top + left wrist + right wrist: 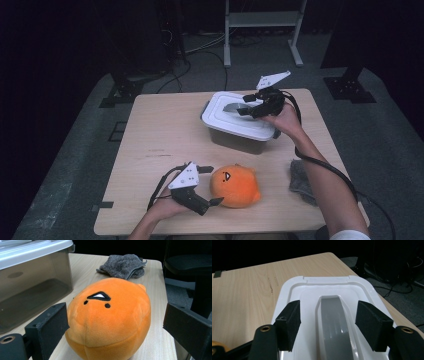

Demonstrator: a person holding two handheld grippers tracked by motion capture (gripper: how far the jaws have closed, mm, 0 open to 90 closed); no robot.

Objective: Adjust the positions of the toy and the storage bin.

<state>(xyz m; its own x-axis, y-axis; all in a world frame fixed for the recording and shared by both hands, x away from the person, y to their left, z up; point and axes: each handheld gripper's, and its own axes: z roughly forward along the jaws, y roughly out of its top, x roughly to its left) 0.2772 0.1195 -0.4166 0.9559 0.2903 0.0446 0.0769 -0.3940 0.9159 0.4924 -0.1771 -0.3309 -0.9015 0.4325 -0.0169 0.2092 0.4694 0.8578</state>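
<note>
An orange plush toy (234, 186) (110, 320) with a small stitched face lies near the table's front edge. My left gripper (214, 185) (117, 330) is open, one jaw on each side of the toy, with a clear gap at the right jaw. A clear plastic box (240, 137) (32, 290) stands at the back of the table under a white lid (225, 107) (294, 290). The lid has a grey handle (334, 315) along its middle. My right gripper (243, 105) (332, 325) hovers open just above the lid, its jaws astride the handle without touching it.
A folded grey cloth (300, 180) (123, 266) lies at the right edge of the wooden table (160, 135). Bare wood stretches across the table's left half. Dark stands, cables and a white rack leg stand on the floor beyond the far edge.
</note>
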